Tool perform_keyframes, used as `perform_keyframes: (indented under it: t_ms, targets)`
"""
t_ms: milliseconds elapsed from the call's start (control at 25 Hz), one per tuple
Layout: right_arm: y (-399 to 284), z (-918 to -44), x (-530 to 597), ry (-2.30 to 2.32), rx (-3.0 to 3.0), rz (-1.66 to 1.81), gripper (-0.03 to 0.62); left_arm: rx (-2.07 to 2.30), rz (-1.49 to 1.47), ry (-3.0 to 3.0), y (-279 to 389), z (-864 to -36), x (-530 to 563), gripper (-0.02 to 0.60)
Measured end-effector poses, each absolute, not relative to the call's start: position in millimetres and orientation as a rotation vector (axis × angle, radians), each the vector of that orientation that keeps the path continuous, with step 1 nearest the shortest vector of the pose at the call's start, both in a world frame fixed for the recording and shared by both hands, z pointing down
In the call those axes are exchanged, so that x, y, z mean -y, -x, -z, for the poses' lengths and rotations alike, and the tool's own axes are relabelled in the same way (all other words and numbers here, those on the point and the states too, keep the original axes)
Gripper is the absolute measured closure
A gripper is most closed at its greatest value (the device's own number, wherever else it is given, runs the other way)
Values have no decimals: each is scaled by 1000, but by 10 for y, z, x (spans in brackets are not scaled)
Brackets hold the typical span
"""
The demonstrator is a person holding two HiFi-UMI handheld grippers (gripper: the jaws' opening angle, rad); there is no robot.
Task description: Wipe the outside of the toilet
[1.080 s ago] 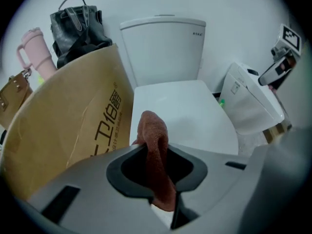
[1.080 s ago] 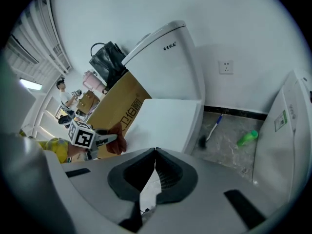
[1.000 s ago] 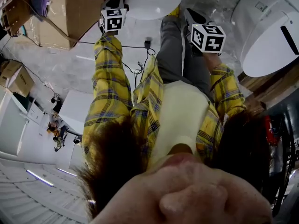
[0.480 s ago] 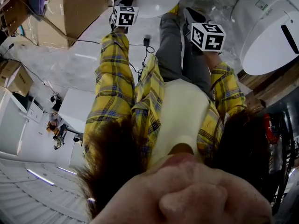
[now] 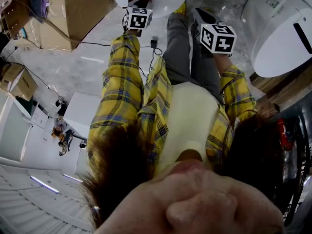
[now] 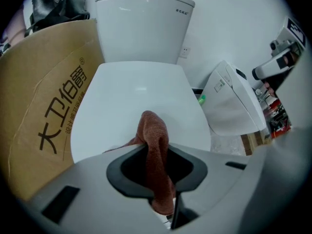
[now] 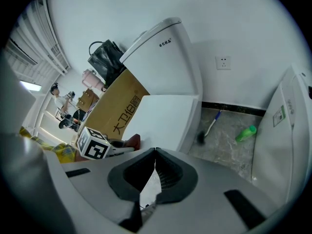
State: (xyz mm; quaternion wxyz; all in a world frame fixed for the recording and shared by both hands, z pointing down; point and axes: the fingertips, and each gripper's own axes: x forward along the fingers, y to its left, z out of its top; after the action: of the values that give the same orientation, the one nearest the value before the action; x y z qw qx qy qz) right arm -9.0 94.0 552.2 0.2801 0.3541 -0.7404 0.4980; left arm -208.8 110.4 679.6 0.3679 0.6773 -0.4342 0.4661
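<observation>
Two white toilets are in sight. The toilet (image 6: 141,89) has its lid down and its tank behind, and it lies straight ahead of the left gripper (image 6: 157,177). A second toilet (image 6: 233,106) sits tilted off to the right. One cardboard box (image 6: 46,116) stands just beside the toilet's left side. The left gripper is clenched on one reddish-brown cloth (image 6: 155,135), which pokes out over the glossy lid. The right gripper (image 7: 155,152) is clenched with nothing between its jaws.
</observation>
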Motion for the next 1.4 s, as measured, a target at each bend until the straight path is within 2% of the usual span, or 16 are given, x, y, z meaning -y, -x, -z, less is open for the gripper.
perform_keyframes:
  t_ms: [920, 1400]
  targets:
    - [-232, -5529, -952, -1023, 1964, -1383, 569, 917, -973, -1840, 684, -6741, -937, 499]
    - [-340, -5466, -885, -1072, 1963, -1395, 569, 947, -788, -1832, 442, -6487, -646, 499]
